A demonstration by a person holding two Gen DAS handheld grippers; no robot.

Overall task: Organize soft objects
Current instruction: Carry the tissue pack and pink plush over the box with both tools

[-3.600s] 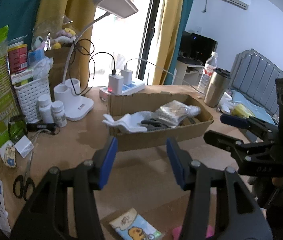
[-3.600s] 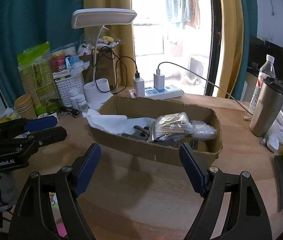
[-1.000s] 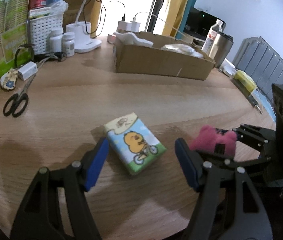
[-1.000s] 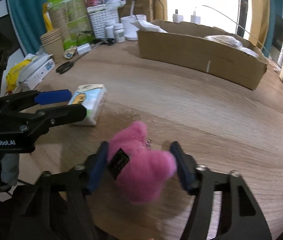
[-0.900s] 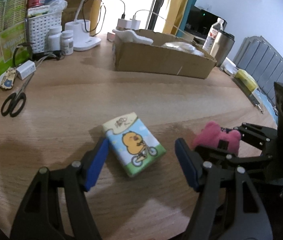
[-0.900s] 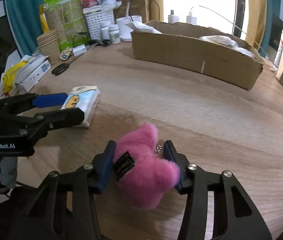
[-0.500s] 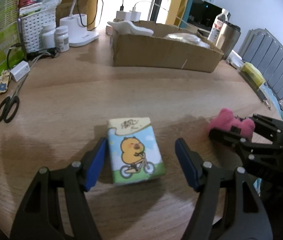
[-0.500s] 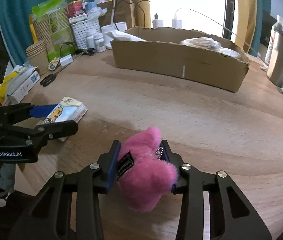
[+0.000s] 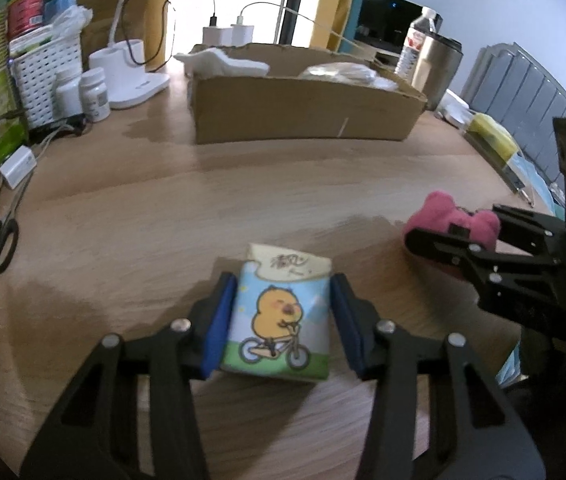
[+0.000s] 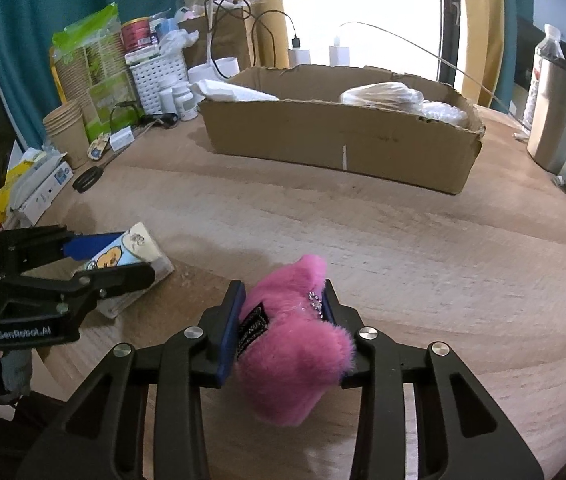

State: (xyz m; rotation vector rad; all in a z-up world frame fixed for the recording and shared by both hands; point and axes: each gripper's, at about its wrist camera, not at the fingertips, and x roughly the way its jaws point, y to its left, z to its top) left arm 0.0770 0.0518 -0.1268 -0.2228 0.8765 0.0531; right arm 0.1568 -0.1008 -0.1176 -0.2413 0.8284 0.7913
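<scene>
A: Your right tongs [image 10: 283,304] are clamped on the pink plush toy [image 10: 291,344], low in the centre of the right wrist view. Most of its bulk hangs below the pads, so on the carry to the cardboard box [image 10: 339,140] it could sag or slip out.

B: And the left side?

A: Your left tongs [image 9: 283,312] have just been closing around the tissue pack [image 9: 281,320], which lies on the table [image 9: 163,220] at lower centre of the left wrist view. Both blue pads sit against its sides. It's soft, so it may buckle, and I can't say the grip is firm enough to lift.

B: What can't you make out?

A: Whether the pack is off the table; its underside is hidden, and the near end is blurred. In the right wrist view the left tongs cover most of it. The box's front wall hides its floor, so free room among the white cloth [image 10: 235,92] and plastic bag [image 10: 383,94] is a guess.
</scene>
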